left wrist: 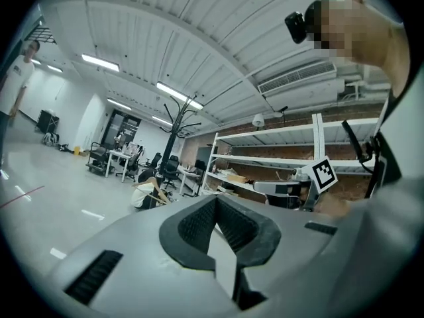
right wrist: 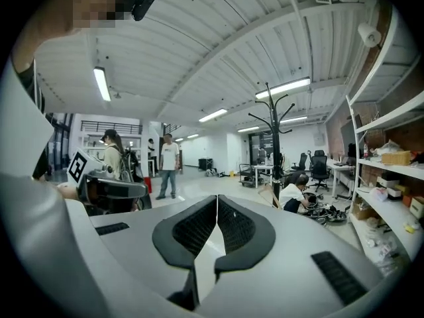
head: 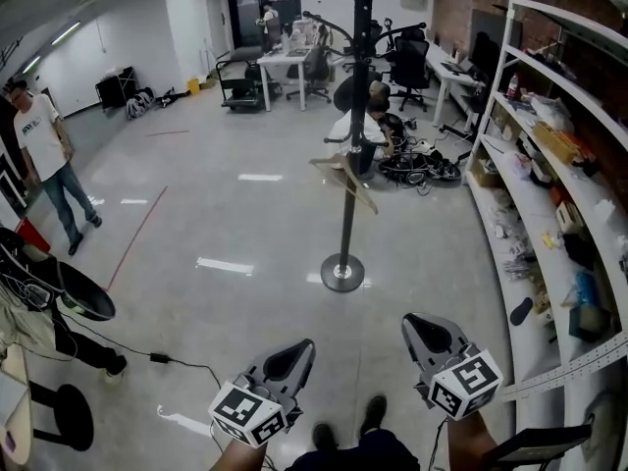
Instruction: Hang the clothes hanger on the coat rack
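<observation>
The black coat rack (head: 349,165) stands on its round base in the middle of the floor, a few steps ahead of me. A wooden clothes hanger (head: 345,183) hangs tilted against the pole at mid height. The rack (left wrist: 173,121) and the hanger (left wrist: 158,195) show small in the left gripper view, and the rack (right wrist: 270,138) shows in the right gripper view too. My left gripper (head: 294,353) and right gripper (head: 424,330) are low near my feet, far from the rack. Both are shut with nothing between the jaws, as the left gripper (left wrist: 215,207) and right gripper (right wrist: 216,207) views show.
White shelving (head: 549,175) full of items lines the right wall. A person (head: 368,130) crouches just behind the rack beside tangled cables. Another person (head: 44,160) stands at the far left. Desks and chairs (head: 294,62) fill the back. A cable (head: 157,359) and a stool (head: 59,415) lie at the lower left.
</observation>
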{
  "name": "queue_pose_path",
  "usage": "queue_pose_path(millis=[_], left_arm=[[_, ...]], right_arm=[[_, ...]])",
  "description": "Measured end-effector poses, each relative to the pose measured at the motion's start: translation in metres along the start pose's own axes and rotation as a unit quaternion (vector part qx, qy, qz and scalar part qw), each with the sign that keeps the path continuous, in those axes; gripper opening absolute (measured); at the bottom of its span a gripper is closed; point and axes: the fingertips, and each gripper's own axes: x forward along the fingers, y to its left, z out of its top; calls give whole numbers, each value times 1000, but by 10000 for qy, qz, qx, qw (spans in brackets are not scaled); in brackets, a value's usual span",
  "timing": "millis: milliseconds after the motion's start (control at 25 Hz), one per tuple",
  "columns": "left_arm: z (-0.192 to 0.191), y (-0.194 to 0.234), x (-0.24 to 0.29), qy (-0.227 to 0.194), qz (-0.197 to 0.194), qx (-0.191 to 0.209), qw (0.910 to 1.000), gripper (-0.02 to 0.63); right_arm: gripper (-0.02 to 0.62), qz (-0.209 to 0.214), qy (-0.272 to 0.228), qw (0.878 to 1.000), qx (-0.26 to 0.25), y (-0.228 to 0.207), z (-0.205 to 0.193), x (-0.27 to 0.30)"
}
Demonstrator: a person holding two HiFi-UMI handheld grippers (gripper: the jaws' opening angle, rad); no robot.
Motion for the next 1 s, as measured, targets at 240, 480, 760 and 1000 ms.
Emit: queue_pose_path(millis=[240,480,760,1000], left_arm=[[-1,-35,-17,-154,-267,77,9995,0],[-6,-79,-38,-222,-304,171,9991,0],[-35,-166,-71,-115,-358,242,9990,0],[-67,-250,-112,51,-215,134,9997,0]], right_arm=[[9,-171,-88,9998,-95,21,6,-48],[9,-68,-213,9996,-193,41,4,-95],[9,22,-224,9997,-103,60,-17,-189],[9,173,-330,9993,3,80,-38,-280]])
